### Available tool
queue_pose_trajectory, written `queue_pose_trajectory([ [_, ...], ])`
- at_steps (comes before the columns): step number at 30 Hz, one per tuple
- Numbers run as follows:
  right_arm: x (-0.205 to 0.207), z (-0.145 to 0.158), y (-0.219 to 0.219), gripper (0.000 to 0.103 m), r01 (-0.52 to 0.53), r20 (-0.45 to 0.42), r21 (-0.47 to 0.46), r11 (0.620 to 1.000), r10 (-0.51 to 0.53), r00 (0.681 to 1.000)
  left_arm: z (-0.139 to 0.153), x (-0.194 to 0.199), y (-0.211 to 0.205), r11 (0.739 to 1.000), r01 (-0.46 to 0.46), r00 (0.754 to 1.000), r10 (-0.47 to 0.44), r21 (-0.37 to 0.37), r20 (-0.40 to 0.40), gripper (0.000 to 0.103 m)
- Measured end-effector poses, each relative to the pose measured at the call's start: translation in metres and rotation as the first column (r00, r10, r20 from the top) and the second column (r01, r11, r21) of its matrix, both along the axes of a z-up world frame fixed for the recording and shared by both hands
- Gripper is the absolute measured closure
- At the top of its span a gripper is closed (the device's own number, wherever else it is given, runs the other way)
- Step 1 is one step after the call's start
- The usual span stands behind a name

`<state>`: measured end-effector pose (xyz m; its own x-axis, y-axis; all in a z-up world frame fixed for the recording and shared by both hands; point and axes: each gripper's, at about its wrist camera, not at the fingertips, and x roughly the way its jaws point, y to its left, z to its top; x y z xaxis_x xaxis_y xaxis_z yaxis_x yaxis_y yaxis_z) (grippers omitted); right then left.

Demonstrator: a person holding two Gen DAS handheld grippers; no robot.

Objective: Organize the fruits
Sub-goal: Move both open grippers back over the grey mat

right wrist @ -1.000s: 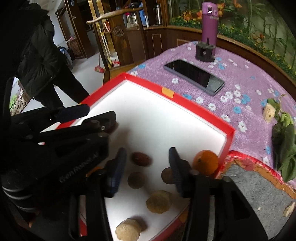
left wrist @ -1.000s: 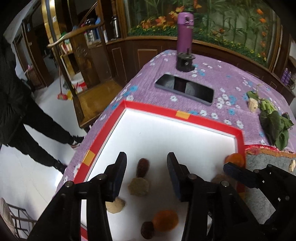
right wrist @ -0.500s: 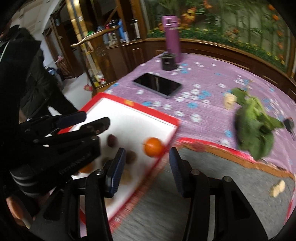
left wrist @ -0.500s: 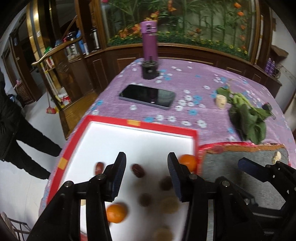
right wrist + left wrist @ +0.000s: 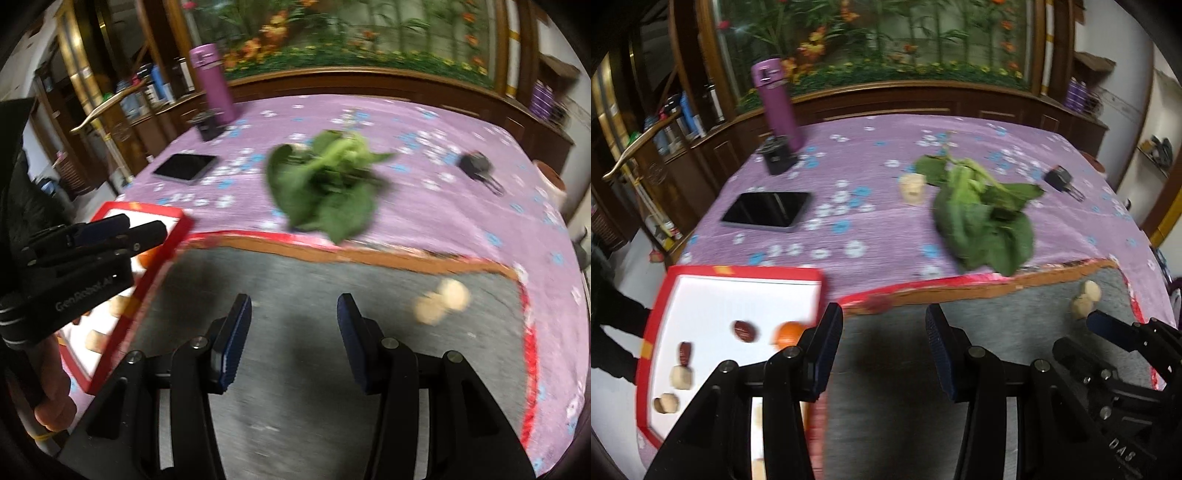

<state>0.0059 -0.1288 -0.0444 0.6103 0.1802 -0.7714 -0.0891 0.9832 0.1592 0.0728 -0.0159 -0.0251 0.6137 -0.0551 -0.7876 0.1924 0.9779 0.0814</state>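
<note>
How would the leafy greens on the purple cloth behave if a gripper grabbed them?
The leafy greens would probably flop and trail, since the broad leaves lie limp. They look light. A pinch might tear a leaf or lift only part of the bunch.

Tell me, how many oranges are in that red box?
1 that I can see: an orange near the right wall of the red box, partly behind the left gripper. More may be hidden under that gripper.

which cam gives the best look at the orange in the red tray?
Left wrist. The orange sits in the white floor of the red tray, only its right edge cut by a finger of the left gripper. In the right wrist view just a sliver shows behind the left gripper and tray wall.
</note>
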Motion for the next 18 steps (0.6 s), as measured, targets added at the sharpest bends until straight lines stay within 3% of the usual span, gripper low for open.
queue_pose_trajectory([
  [10, -0.009, -0.01, -0.086, 0.053, 0.117, -0.017, -0.01, 0.993, -0.117, 0.993, -0.014, -0.001, -0.061, 0.998, 0.066, 0.997, -0.065, 0.009, -0.03, 0.056],
  [18, -0.008, -0.024, -0.123, 0.053, 0.108, -0.038, -0.042, 0.993, -0.11, 0.993, -0.033, -0.001, -0.089, 0.993, 0.119, 0.99, -0.119, -0.004, -0.077, 0.056],
])
